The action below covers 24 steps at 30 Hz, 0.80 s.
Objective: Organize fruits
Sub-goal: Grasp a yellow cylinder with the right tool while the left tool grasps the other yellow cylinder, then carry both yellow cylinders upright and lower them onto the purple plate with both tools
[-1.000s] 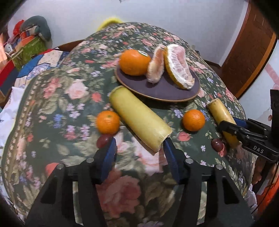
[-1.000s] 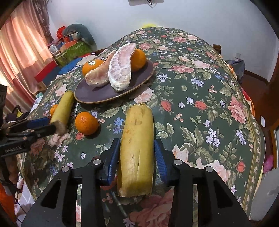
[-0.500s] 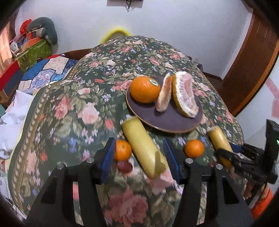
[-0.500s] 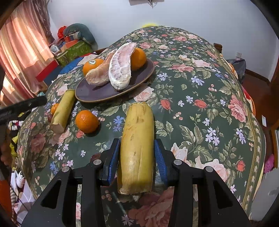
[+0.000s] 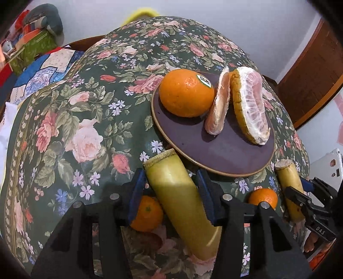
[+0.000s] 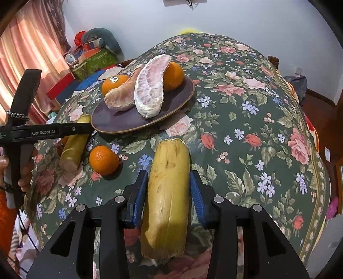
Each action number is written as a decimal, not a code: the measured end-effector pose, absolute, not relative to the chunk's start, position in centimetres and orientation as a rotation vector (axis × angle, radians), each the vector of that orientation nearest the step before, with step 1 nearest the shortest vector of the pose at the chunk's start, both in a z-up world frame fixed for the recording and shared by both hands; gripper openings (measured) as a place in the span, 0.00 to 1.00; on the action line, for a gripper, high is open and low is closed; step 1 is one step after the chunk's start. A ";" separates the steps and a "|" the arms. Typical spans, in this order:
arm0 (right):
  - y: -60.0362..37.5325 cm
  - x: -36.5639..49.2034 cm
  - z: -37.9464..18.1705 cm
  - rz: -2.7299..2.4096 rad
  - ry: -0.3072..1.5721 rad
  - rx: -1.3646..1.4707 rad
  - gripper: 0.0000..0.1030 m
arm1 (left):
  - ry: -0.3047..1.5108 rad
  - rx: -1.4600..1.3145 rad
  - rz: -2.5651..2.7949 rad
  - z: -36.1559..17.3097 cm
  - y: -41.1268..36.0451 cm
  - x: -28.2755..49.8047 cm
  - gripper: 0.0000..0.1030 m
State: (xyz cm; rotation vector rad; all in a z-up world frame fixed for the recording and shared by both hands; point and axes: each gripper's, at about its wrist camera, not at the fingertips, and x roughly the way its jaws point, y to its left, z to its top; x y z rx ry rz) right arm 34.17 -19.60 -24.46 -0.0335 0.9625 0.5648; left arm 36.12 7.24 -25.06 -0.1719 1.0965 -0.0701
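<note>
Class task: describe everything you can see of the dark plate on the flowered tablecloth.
The plate is round, shallow and dark purple-brown with a thin lighter rim, smooth like glazed ceramic. It lies flat on the tablecloth, holding two oranges and two peeled pomelo pieces. Its middle front is bare. The left gripper is just short of its near rim.

Dark green floral tablecloth [image 5: 90, 120] [image 6: 253, 120] with pink roses, covers the whole table. Green patterned box [image 5: 32, 48] [image 6: 96, 61] at 10 o'clock, off the table, grey stuffed cushion [image 5: 46, 20] [image 6: 100, 39] on top of it. Blue-and-white patchwork quilt [image 5: 42, 75] just below the box. Pink striped curtain [image 6: 27, 53] at 9 o'clock. Brown wooden door [image 5: 315, 79] at 2 o'clock. Plain white wall [image 5: 214, 17] [image 6: 235, 21] at 12 o'clock. Yellow rounded object [image 5: 140, 13] behind the far table edge, unclear what.
</note>
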 end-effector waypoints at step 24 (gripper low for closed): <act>-21.2 31.6 -18.7 0.523 0.820 0.021 0.32 | 0.870 -0.123 -0.121 -16.7 4.9 27.4 0.35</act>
